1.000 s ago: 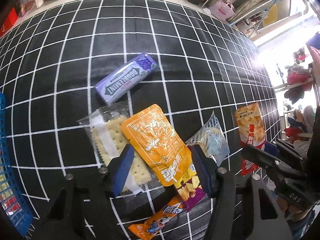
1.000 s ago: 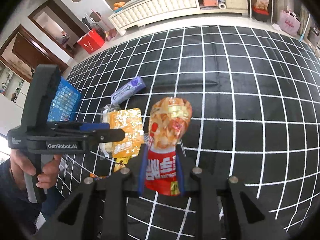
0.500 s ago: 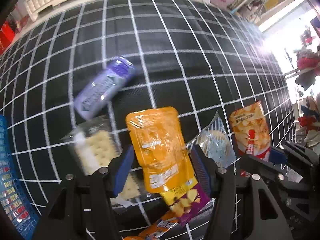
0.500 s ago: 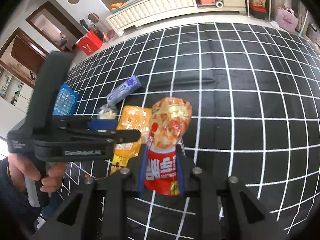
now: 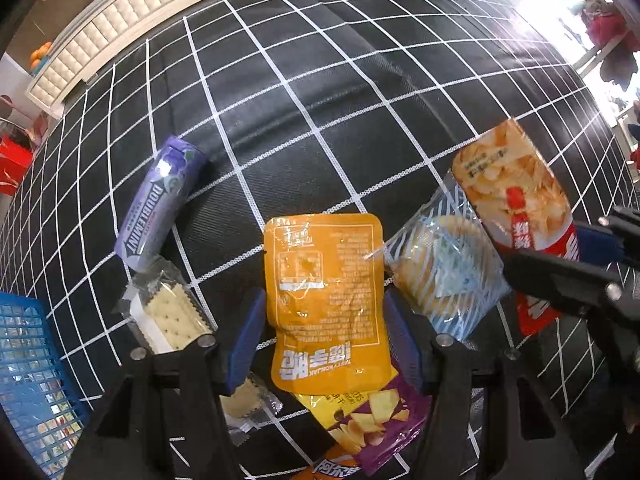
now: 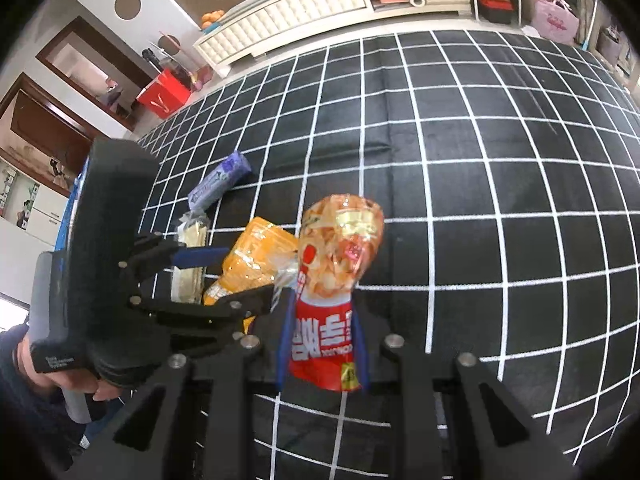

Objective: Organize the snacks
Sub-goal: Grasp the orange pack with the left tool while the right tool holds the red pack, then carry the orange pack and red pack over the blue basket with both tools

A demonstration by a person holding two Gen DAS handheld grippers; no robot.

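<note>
Surface: black cloth with white grid (image 5: 340,92), creased mid-way.
Room: white tufted cabinet (image 6: 288,12), red bag (image 6: 162,94) behind.
Left gripper (image 5: 322,332): spread wide around orange pouch (image 5: 324,292).
Right gripper (image 6: 320,344): clamping red chip bag (image 6: 332,280), lifted.
Basket: blue basket (image 5: 28,380), left edge.

- Black cloth (image 5: 320,128) gridded with white lines.
- Orange pouch (image 5: 326,296).
- Purple gum pack (image 5: 160,208) with white lettering.
- Red-and-orange chip bag (image 6: 332,292).
- Blue basket (image 5: 28,380).
- Blue-and-white striped wrapper (image 5: 444,280).
</note>
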